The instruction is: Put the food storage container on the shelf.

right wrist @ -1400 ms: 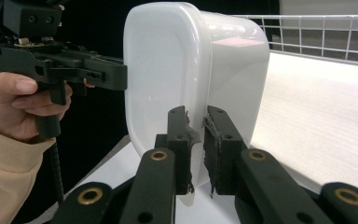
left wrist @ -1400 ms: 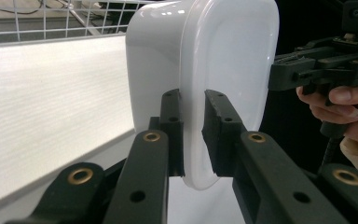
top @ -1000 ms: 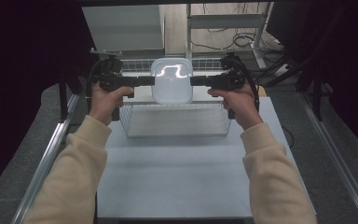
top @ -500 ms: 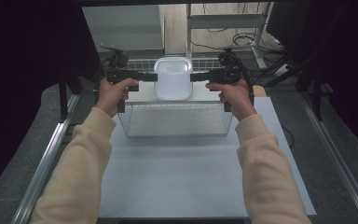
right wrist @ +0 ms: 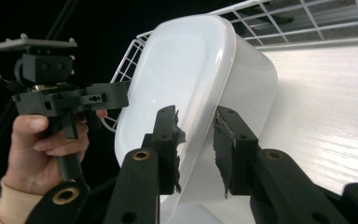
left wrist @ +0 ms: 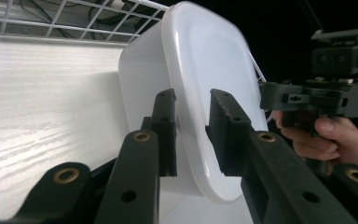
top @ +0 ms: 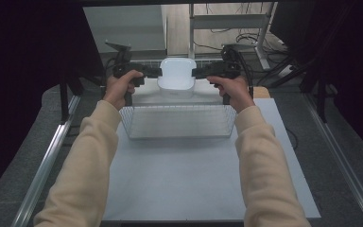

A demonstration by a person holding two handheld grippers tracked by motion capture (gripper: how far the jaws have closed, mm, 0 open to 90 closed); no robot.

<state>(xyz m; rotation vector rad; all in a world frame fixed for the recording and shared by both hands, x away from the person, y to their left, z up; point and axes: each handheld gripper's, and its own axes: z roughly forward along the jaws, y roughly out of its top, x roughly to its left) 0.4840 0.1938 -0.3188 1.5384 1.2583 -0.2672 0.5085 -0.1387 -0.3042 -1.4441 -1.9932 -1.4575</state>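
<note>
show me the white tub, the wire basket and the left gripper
white tub (top: 176, 75), high view, middle of its lid
wire basket (top: 177, 122), high view, its mesh floor
left gripper (left wrist: 191, 126), left gripper view, midway between its fingertips

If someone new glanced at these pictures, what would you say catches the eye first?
The white plastic container with its lid on, at the far side of the table behind the wire basket. The left gripper and right gripper flank it, each with the lid's rim between jaws that have just been opening; in both gripper views, gaps show beside the pads.
</note>
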